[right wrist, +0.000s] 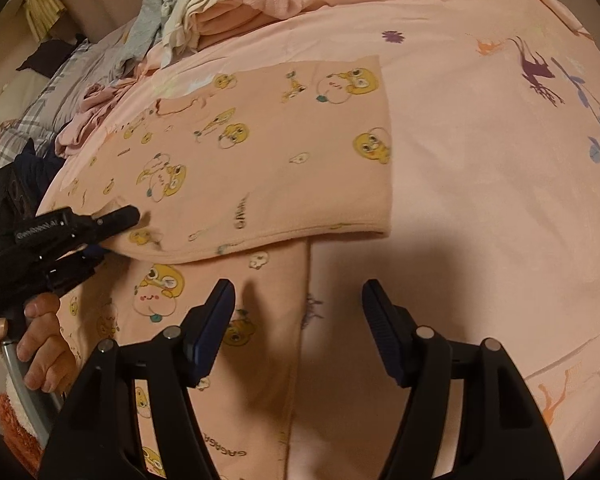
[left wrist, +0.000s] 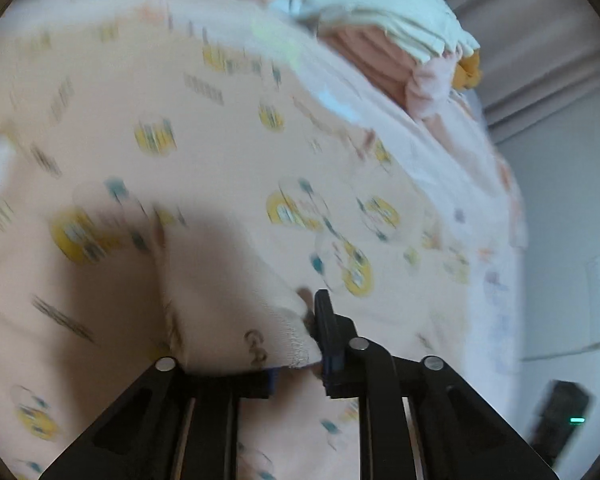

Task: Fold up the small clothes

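A peach garment (right wrist: 260, 160) printed with yellow cartoon faces lies on the pink bed sheet (right wrist: 480, 160), its upper part folded over a long lower part (right wrist: 220, 340). My left gripper (left wrist: 312, 332) is shut on a folded edge of this garment (left wrist: 236, 320); the left wrist view is motion-blurred. In the right wrist view the left gripper (right wrist: 112, 224) pinches the garment's left edge. My right gripper (right wrist: 298, 308) is open and empty, hovering just above the lower part near its right edge.
A pile of folded and loose clothes (right wrist: 204, 4) sits at the bed's far side; it also shows in the left wrist view (left wrist: 400, 48). More crumpled pink clothes (right wrist: 88, 116) and a plaid pillow (right wrist: 32, 120) lie at the left. A wall (left wrist: 560, 200) is beyond the bed.
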`<state>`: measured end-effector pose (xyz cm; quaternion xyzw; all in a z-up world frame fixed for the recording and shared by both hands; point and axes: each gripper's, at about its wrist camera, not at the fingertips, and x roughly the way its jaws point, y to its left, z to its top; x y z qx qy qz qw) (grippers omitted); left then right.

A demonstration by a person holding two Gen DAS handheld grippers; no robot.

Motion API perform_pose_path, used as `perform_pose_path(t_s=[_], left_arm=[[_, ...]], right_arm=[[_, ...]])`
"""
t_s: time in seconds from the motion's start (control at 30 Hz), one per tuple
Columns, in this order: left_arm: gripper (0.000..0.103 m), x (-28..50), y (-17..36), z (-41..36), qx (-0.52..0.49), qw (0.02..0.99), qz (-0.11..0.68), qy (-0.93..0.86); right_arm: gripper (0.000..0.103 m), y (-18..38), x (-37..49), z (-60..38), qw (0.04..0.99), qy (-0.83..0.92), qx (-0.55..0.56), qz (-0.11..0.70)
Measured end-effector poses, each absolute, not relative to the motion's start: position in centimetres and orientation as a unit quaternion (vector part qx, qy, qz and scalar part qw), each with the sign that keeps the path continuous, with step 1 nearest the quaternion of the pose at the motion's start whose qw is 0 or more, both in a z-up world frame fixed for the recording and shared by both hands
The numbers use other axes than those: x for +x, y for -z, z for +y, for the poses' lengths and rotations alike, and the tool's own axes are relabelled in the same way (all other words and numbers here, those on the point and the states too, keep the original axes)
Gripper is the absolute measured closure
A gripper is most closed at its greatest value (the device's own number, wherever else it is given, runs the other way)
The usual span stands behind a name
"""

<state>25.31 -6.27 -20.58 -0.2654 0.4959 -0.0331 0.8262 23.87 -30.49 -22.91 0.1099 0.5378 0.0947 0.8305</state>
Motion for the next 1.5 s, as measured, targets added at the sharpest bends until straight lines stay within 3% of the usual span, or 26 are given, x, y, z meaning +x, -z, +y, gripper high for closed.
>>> perform_pose_path(t_s=[0.1,0.5,0.6,0.63,0.73,0.87,0.93,1.07,1.3,1.43,1.5], left_arm=[[0.095,25.6,18.7,-6.4,-0.192,0.867,0.459,-0.015],[0.095,26.3,13.7,-0.7,-0.143,0.914,0.367,-0.099],[0.095,26.8,14.6,0.5,-0.159,0.902,0.394,-0.073],[0.095,26.9,15.1,0.8,-0.166,0.899,0.4,-0.069],[0.095,27.0,16.8,1.6,-0.16,0.895,0.404,-0.105],[0.095,27.5,18.7,3.7,-0.178,0.876,0.435,-0.109],[0.095,27.3,19.0,4.6,-0.194,0.872,0.436,-0.111],[0.095,27.1,19.1,5.4,-0.194,0.87,0.438,-0.117],[0.095,25.3,18.0,8.3,-0.2,0.859,0.458,-0.107],[0.09,24.1,17.0,10.9,-0.218,0.86,0.443,-0.131],[0.09,24.0,17.1,11.3,-0.223,0.857,0.447,-0.127]], right_arm=[[0.038,23.0,23.8,-31.7,0.83,-0.087,0.128,0.535],[0.037,23.0,24.9,-30.1,0.849,-0.086,0.105,0.511],[0.038,23.1,25.0,-28.1,0.857,-0.096,0.054,0.503],[0.039,23.1,25.1,-27.8,0.866,-0.077,0.038,0.492],[0.065,24.6,26.1,-28.0,0.872,-0.024,0.026,0.488],[0.088,24.4,26.0,-31.1,0.87,-0.021,0.114,0.479],[0.091,24.6,26.1,-32.2,0.863,-0.024,0.146,0.484],[0.085,23.4,25.3,-30.6,0.863,-0.065,0.114,0.488],[0.085,20.3,25.1,-29.0,0.884,-0.097,0.119,0.441],[0.085,22.6,26.3,-28.8,0.866,-0.1,0.169,0.459],[0.093,24.9,26.9,-28.6,0.844,-0.094,0.177,0.498]])
